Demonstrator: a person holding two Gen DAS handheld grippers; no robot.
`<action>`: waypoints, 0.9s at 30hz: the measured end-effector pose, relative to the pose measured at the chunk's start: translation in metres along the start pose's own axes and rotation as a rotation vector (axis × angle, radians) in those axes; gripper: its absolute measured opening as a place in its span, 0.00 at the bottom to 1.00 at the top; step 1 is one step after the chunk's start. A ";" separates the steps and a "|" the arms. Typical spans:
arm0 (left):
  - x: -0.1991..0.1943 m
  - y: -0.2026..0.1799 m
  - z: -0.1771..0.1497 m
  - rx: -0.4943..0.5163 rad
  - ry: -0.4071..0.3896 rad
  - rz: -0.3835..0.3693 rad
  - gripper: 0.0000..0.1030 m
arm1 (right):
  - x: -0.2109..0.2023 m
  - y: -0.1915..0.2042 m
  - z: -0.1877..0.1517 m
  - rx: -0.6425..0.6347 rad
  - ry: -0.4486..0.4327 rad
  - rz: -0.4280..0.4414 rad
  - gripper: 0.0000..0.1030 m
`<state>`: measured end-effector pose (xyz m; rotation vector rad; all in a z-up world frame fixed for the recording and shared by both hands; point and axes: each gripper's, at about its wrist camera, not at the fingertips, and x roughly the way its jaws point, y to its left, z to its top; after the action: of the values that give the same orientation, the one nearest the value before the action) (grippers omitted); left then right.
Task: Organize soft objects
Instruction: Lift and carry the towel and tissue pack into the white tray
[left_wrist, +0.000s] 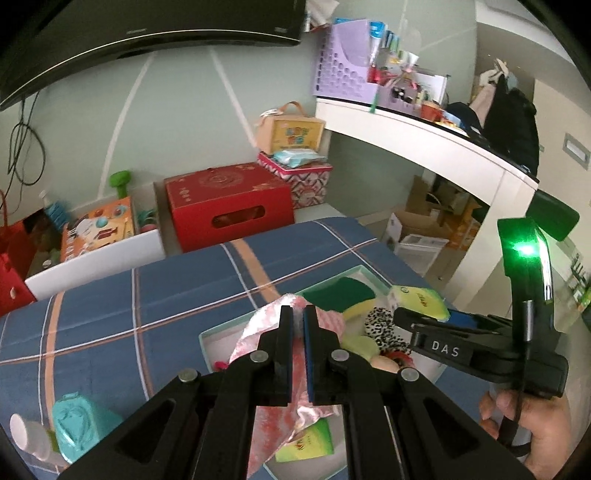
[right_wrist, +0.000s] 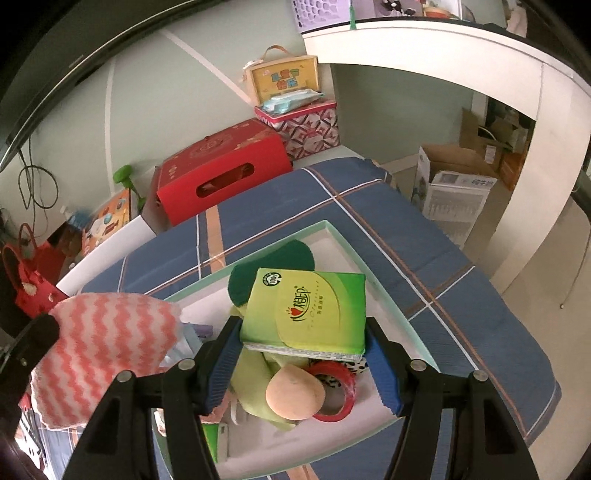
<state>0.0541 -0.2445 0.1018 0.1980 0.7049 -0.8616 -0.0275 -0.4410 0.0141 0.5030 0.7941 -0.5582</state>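
My left gripper (left_wrist: 298, 321) is shut on a pink-and-white zigzag cloth (left_wrist: 255, 332), which hangs over the near end of a shallow white box (left_wrist: 207, 341) on the blue plaid bed. My right gripper (right_wrist: 301, 345) is shut on a green tissue pack (right_wrist: 306, 308) and holds it above the same white box (right_wrist: 345, 243). The zigzag cloth (right_wrist: 107, 350) shows at the left of the right wrist view. In the left wrist view the right gripper (left_wrist: 424, 317) hovers over the box with the tissue pack (left_wrist: 419, 301). A green-and-yellow sponge (left_wrist: 343, 295), a leopard-print item (left_wrist: 384, 325), a peach ball (right_wrist: 293, 397) and a red tape roll (right_wrist: 340, 384) lie in the box.
A second green tissue pack (left_wrist: 308, 441) lies below my left fingers. A teal packet (left_wrist: 75, 421) and a white bottle (left_wrist: 27, 432) rest on the bed at the left. A red carton (left_wrist: 229, 206) and toy boxes stand beyond the bed. A white desk (left_wrist: 424, 136) rises at the right.
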 end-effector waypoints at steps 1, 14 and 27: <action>0.003 -0.002 0.000 0.003 -0.002 -0.005 0.05 | 0.001 -0.001 0.001 0.000 0.000 0.000 0.66; 0.060 0.018 -0.019 -0.023 0.072 0.030 0.05 | 0.026 0.020 -0.004 -0.049 0.059 0.026 0.66; 0.098 0.029 -0.046 -0.038 0.207 0.062 0.05 | 0.057 0.033 -0.018 -0.104 0.155 0.019 0.66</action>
<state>0.0969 -0.2668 0.0008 0.2763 0.9029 -0.7748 0.0173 -0.4209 -0.0341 0.4614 0.9599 -0.4622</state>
